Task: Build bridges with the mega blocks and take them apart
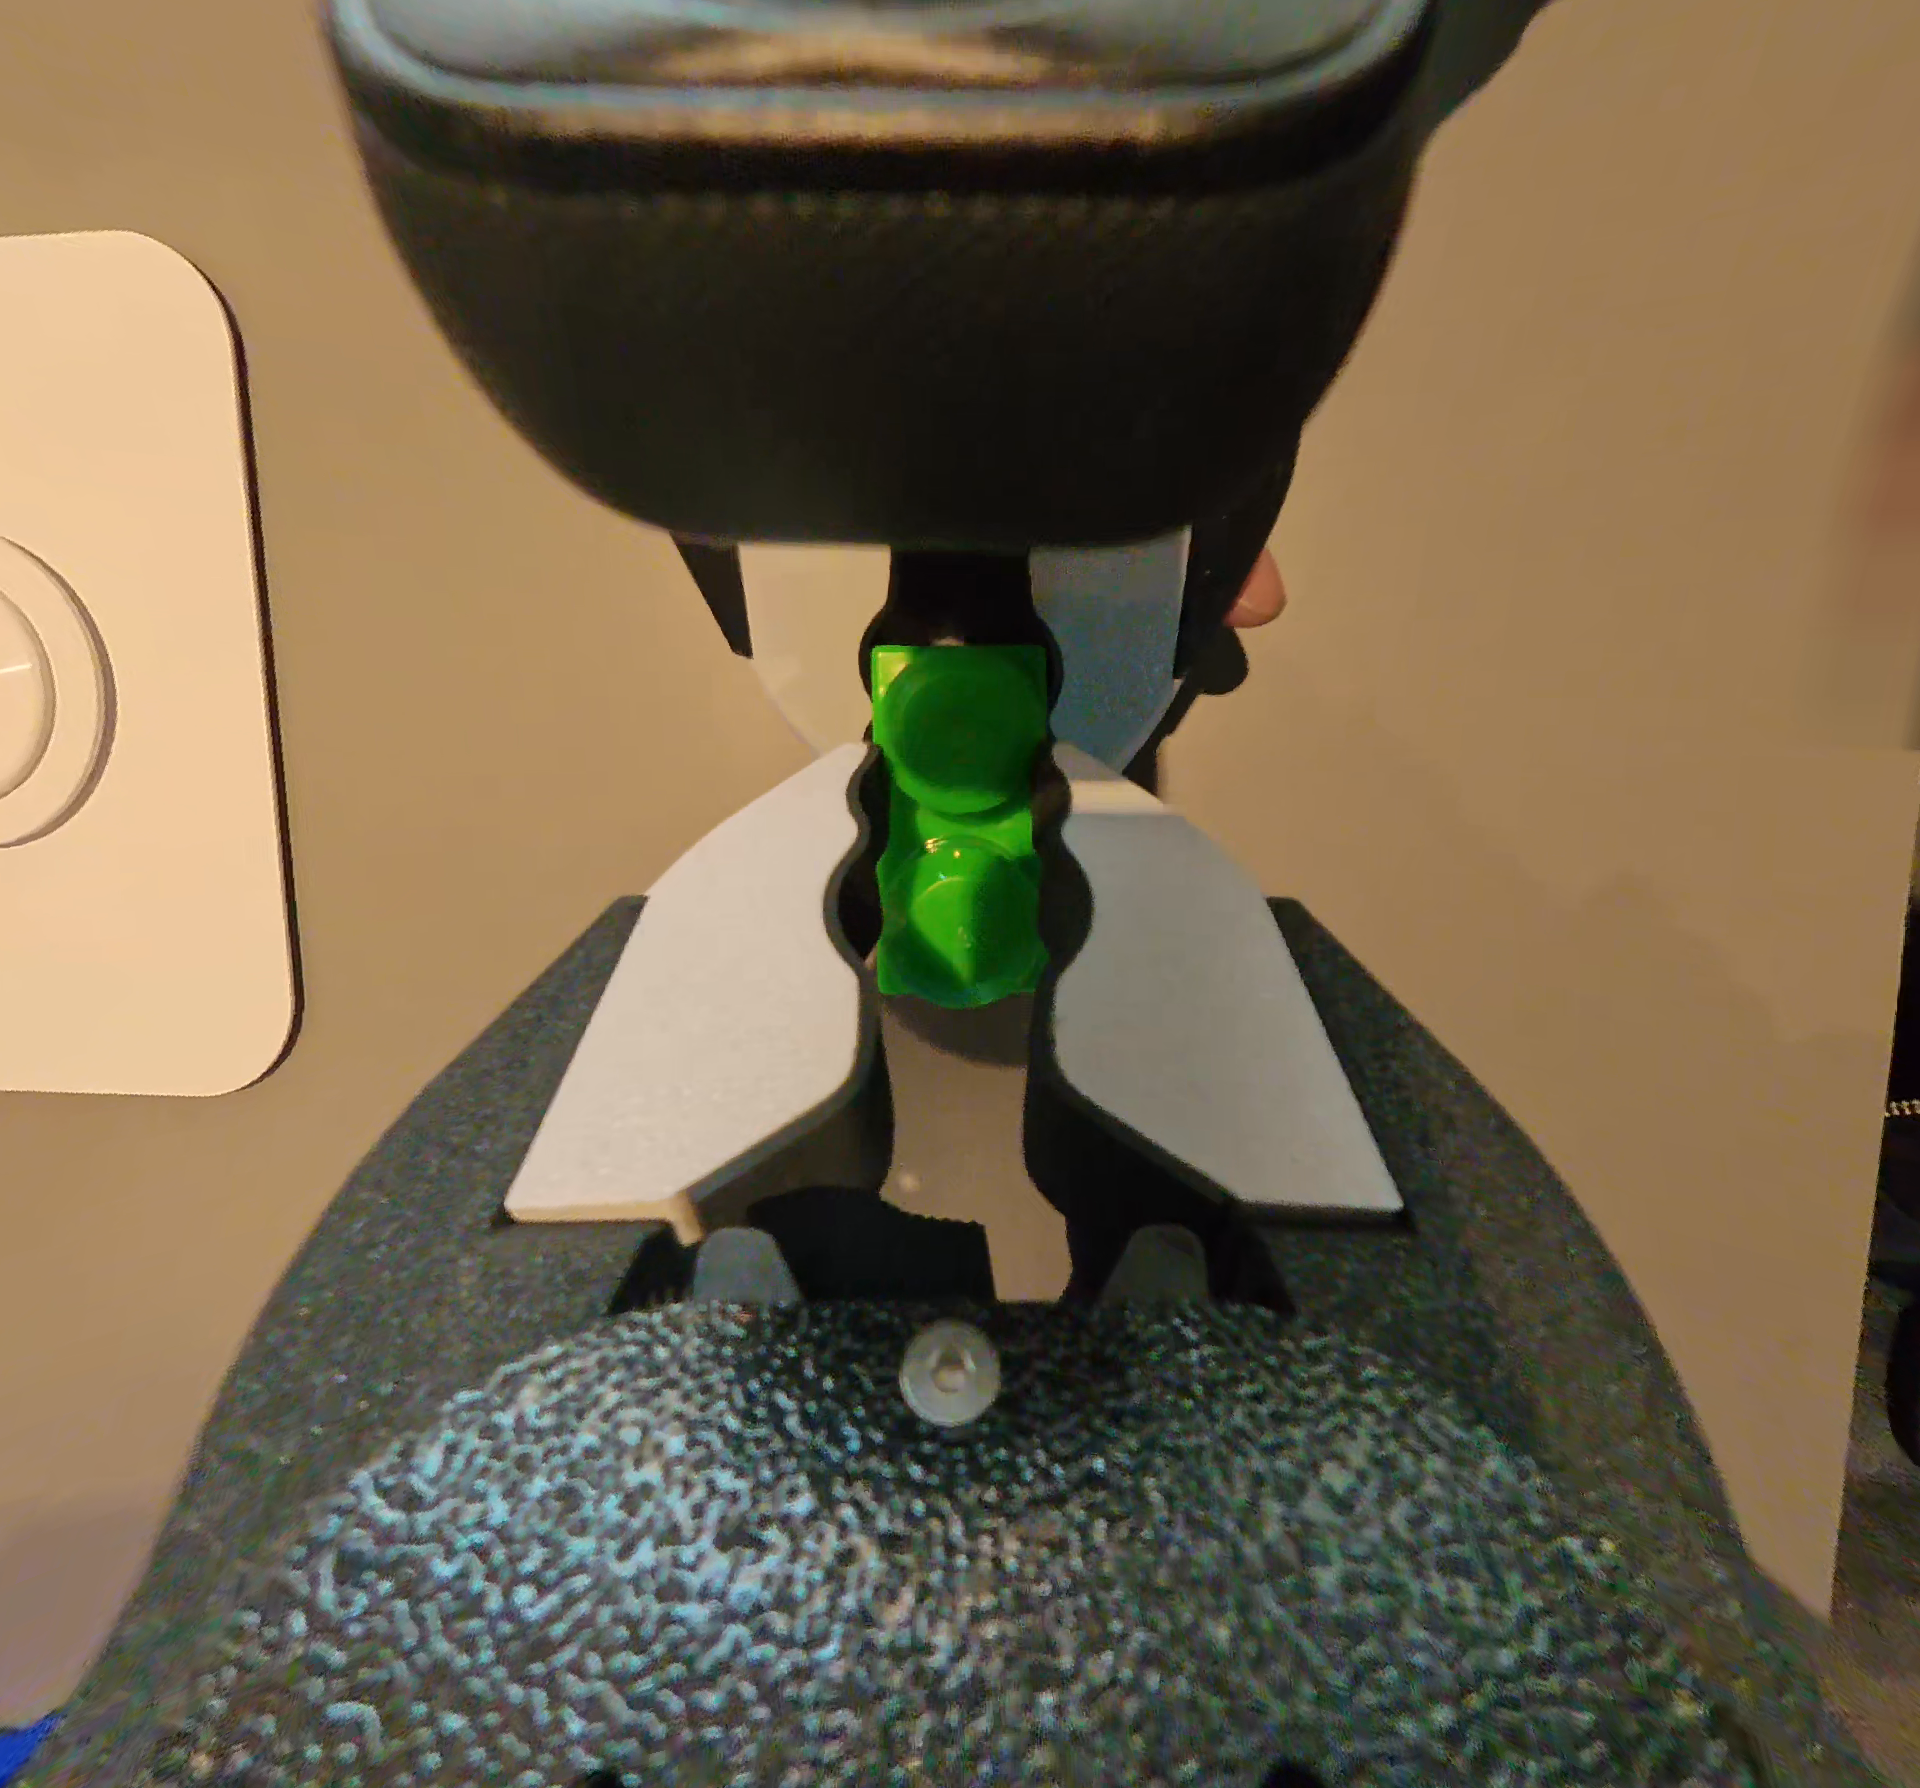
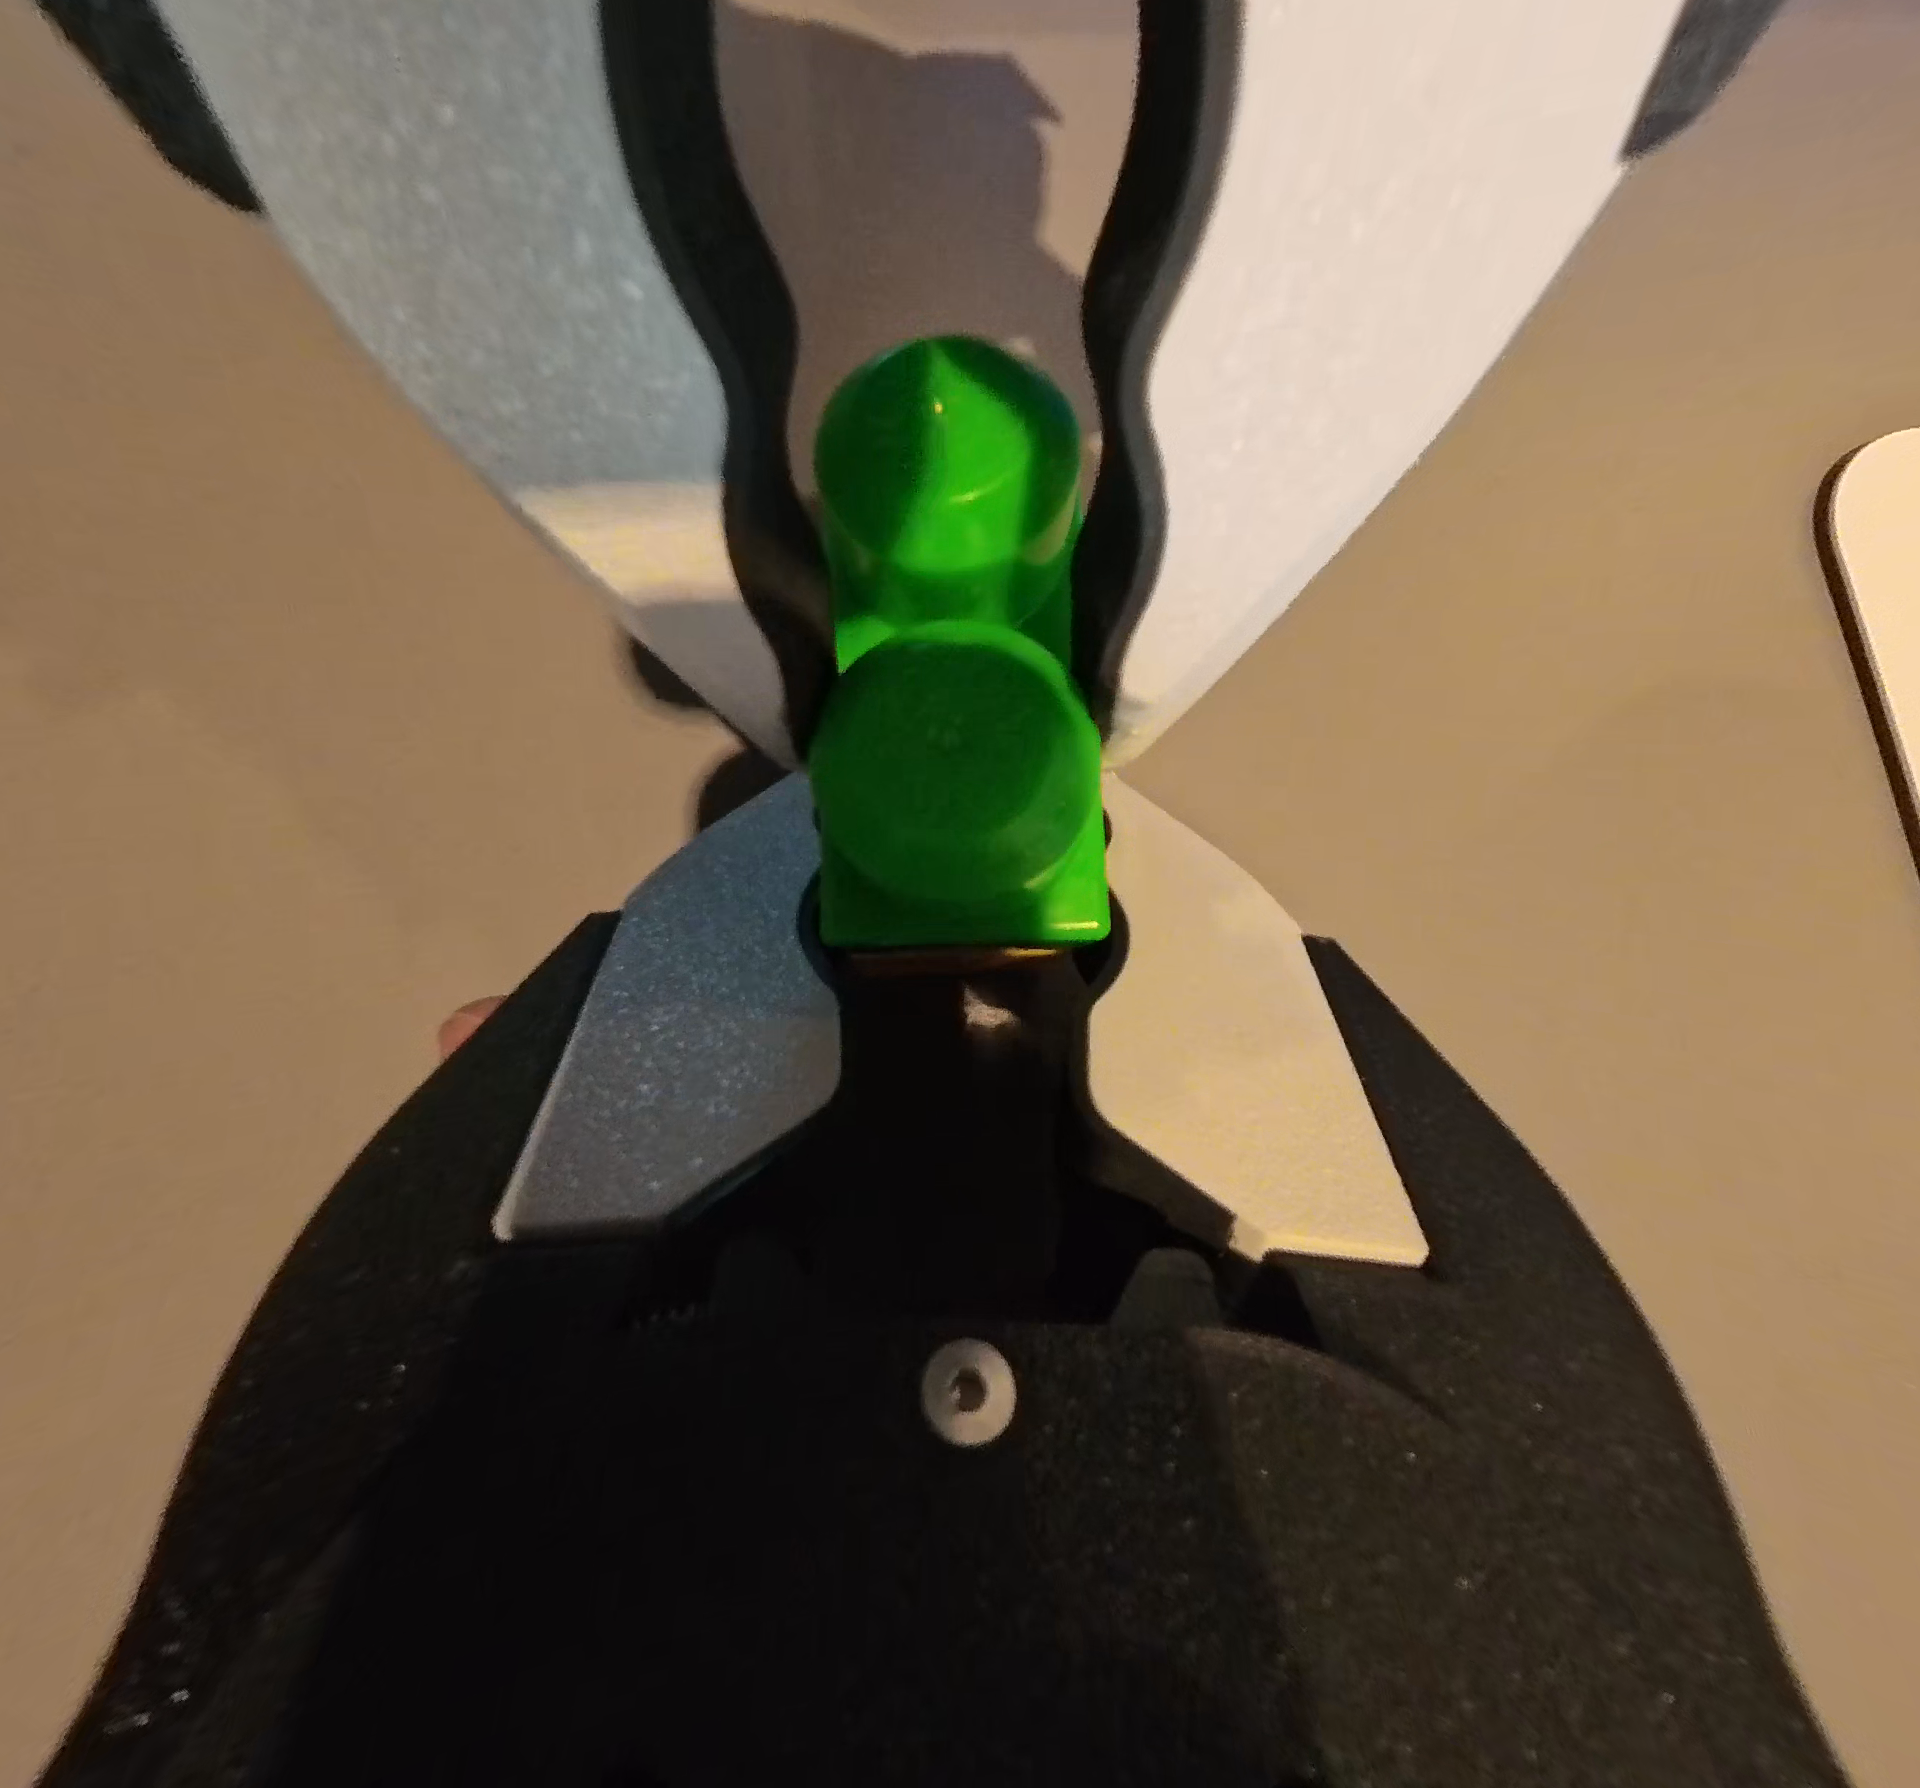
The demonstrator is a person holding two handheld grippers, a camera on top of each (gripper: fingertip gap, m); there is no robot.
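While both tools face each other tip to tip over the beige counter (image 1: 520, 595), the step in hand looks like either pressing two green pieces together or pulling them apart; which of the two cannot be told. Either way, doing it well means keeping the two tools in one straight line, so the force runs along the studs and not across them, and holding each grip firm so that nothing twists out sideways.

From the left wrist view, the left tool (image 1: 956, 907) is clenched on the green mega block (image 1: 956, 824), whose near stud sits between its wavy inner edges close to the tips. Straight ahead of it, the right tool (image 1: 961, 689) meets it nose to nose and grasps the far end of the same green stack. A fingertip (image 1: 1257, 590) of the person shows just behind that far tool, to its right.

From the right wrist view, the green block's square-cornered end lies between the right tool's own tips, and the rounded, pointed stud reaches forward into the opposing tool. Both grips seem tight, with green plastic touching the inner edges on each side.

Off to the side, apart from both tools, lies a white rounded panel (image 1: 125, 658) flat on the counter.
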